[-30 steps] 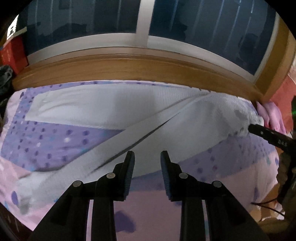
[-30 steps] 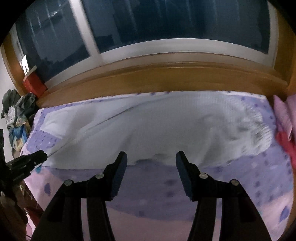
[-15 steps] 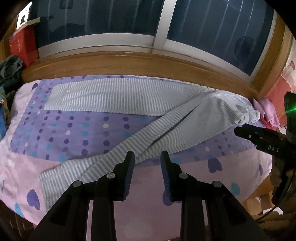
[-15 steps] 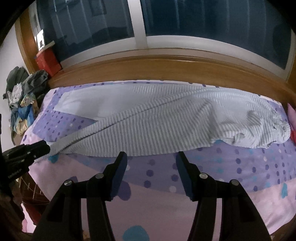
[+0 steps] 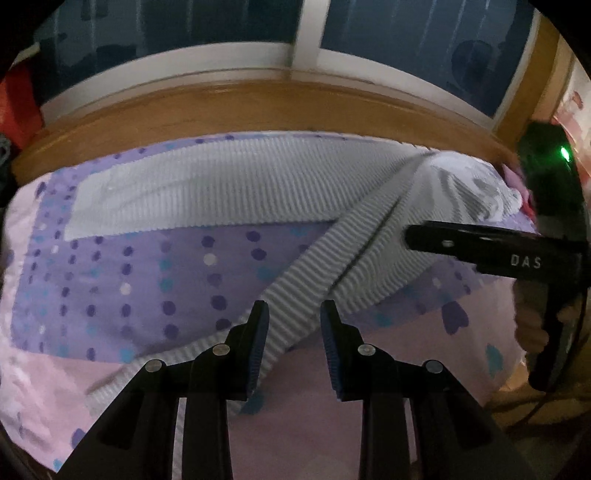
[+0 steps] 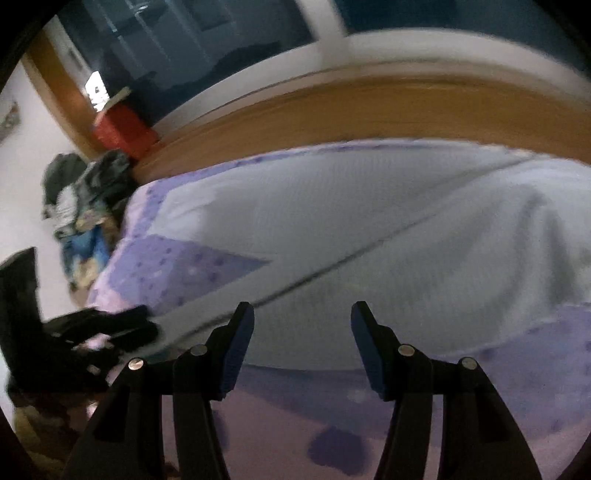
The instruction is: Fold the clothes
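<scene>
- bedsheet (image 5: pixel 155 295) – purple and pink, dotted, hearts near front edge
- wooden ledge (image 5: pixel 258 110) along far side of bed
- dark window (image 5: pixel 406 33), white frame
- red box (image 6: pixel 123 129) on ledge's left end
- clothes heap (image 6: pixel 79 206) – below box, beside bed

One pair of striped grey trousers (image 5: pixel 229 199) is lying spread on the bed, and its two legs are showing: one running along the far side, one (image 5: pixel 295 295) slanting down toward the near edge. One bedspread (image 5: pixel 147 288) is lying beneath it, purple and pink with many dots, too many and too blurred to be counting. Two grippers are appearing: the left gripper (image 5: pixel 291 347) and the right gripper (image 6: pixel 302 347), each showing two fingers. One red box (image 6: pixel 123 129) is sitting on the wooden ledge (image 6: pixel 332 114). One heap of dark clothes (image 6: pixel 79 199) is lying beside the bed; its pieces cannot be counted. One green light (image 5: pixel 564 153) is glowing.
</scene>
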The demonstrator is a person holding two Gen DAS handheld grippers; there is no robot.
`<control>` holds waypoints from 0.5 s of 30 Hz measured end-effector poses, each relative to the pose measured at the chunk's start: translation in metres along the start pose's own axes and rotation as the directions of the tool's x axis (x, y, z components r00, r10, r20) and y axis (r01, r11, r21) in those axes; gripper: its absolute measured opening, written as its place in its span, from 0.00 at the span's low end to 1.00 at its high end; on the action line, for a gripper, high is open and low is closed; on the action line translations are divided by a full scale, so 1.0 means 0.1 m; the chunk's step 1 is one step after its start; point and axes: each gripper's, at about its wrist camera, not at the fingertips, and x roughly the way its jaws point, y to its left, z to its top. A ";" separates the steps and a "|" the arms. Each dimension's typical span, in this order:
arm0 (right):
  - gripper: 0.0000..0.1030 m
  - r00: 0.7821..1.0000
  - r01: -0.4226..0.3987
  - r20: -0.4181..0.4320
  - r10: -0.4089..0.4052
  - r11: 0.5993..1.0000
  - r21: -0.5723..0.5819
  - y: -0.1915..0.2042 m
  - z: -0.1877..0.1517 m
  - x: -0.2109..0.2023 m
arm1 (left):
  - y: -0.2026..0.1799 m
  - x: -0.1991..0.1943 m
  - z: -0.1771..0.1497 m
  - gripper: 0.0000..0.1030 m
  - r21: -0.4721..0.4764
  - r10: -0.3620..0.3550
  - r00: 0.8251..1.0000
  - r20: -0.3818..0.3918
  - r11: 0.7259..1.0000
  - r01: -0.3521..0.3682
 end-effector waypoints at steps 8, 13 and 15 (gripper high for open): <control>0.54 0.998 -0.030 -0.056 0.034 0.997 0.067 0.24 -0.02 0.31 | 0.02 0.27 0.04 0.28 0.128 -0.027 0.996 -0.083 0.991 0.037; 0.54 1.000 -0.018 -0.019 0.021 0.987 0.157 0.29 -0.04 0.34 | 0.14 0.31 0.09 0.28 0.192 -0.084 0.990 -0.109 0.976 0.104; 0.54 1.000 -0.017 0.006 0.016 0.984 0.175 0.35 -0.06 0.32 | 0.19 0.33 0.11 0.28 0.206 -0.109 0.987 -0.120 0.970 0.132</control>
